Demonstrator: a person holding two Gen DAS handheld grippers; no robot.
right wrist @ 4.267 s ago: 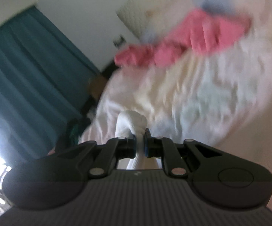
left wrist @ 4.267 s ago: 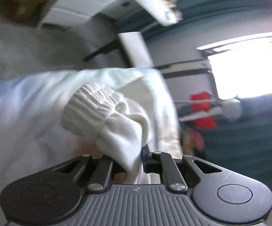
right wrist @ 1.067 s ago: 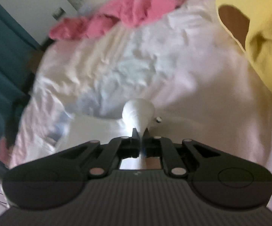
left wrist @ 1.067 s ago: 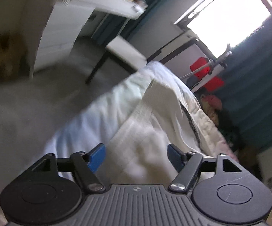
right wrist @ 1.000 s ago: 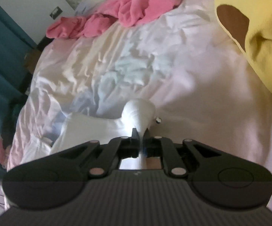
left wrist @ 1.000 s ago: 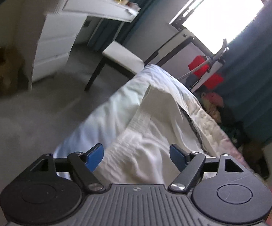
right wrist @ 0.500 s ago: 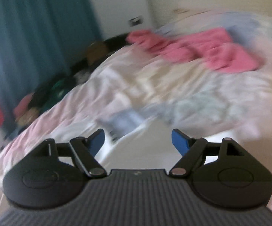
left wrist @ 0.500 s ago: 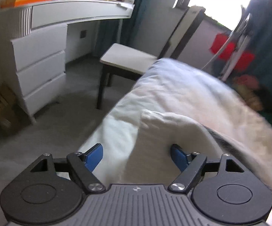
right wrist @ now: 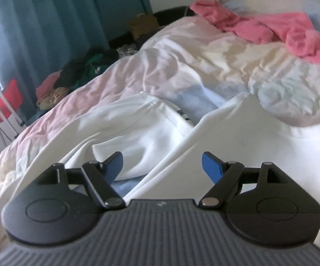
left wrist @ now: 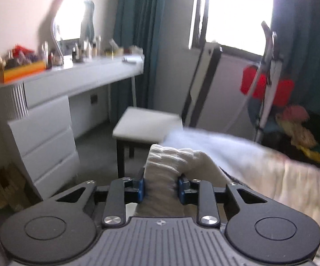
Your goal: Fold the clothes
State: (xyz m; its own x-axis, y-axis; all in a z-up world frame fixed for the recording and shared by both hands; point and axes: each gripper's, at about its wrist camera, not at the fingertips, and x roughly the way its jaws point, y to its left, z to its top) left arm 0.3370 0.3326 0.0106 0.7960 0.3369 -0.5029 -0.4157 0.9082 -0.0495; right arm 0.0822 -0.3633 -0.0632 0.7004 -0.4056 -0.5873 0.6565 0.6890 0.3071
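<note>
While the left gripper [left wrist: 161, 188] is closing on a bunched cuff of the white trousers [left wrist: 171, 168], with ribbed cloth filling the gap between its blue pads [left wrist: 140, 188], the right gripper [right wrist: 162, 166] hangs wide open over the same garment and holds nothing. The trousers [right wrist: 142, 128] lie spread on the bed [right wrist: 204, 73], two legs fanning out from near the right gripper towards the far side, with a strip of pale blue sheet showing between them.

To do this step well, I judge the left grip should take the whole cuff, both layers, and not just a loose pleat, since thick fleece like this will slide out of a shallow pinch. The right gripper would best settle on the matching edge of the other leg before anything is lifted, so the cloth travels evenly and the fold lands square. Keeping the cloth low over the bed should stop it dragging the duvet along.

Each view fills in the other. Only the left wrist shows the grip itself, along with the stool [left wrist: 146, 124] and dresser [left wrist: 47, 137] beyond the bed's edge. Only the right wrist shows how the garment lies as a whole, plus the pink clothes [right wrist: 270, 26] heaped near the head of the bed, well apart from the trousers.
</note>
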